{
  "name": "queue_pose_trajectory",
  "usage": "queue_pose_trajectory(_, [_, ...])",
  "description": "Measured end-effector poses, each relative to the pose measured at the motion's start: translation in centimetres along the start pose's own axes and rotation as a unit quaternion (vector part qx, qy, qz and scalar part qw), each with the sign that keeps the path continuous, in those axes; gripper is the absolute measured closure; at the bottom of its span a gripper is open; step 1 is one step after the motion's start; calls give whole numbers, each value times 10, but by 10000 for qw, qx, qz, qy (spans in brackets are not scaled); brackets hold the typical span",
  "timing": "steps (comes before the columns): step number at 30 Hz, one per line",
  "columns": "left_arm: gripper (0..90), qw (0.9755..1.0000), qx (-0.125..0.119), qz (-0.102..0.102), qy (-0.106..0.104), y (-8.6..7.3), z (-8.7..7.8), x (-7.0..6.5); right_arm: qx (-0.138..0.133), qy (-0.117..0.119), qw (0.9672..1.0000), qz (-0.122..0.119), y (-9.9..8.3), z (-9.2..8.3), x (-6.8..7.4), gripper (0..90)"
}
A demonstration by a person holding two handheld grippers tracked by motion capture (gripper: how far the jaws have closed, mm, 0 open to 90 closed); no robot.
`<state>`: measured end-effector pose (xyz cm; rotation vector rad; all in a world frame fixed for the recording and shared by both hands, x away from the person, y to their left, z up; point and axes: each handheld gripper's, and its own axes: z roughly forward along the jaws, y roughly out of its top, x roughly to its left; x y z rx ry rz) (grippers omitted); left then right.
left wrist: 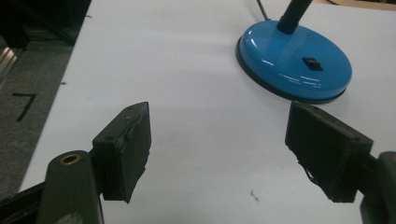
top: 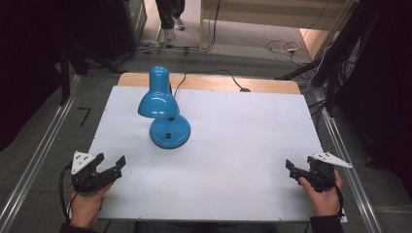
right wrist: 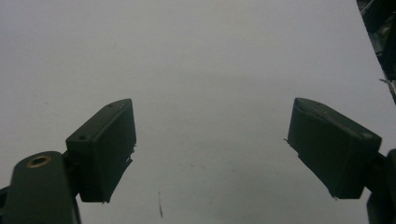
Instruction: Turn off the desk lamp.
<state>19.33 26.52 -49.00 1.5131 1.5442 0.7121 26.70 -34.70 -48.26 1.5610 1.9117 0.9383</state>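
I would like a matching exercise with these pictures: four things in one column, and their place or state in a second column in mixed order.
Things:
1. round blue lamp base
2. blue metal lamp shade
3. left claw
4. black lamp cable

Places or states:
A. open, holding nothing, at the near left of the white table board
B. runs over the far table edge
C. bears a small black switch
D. tipped downward, behind the base

Pairs: 1-C, 2-D, 3-A, 4-B

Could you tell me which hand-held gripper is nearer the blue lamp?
The left hand-held gripper; the blue lamp stands just beyond its open jaws, well apart from the right hand-held gripper.
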Motion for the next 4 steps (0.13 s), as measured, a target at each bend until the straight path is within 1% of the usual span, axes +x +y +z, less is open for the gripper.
queue_pose_trajectory(2, [210, 10000, 1, -53, 22, -1, -2, 4, 3, -52, 10000, 34, -1, 0, -4, 139])
queue_pose_trajectory(4, [166, 9999, -15, -141, 52, -2, -3, 7, 25, -146, 9999, 61, -3, 1, -9, 132])
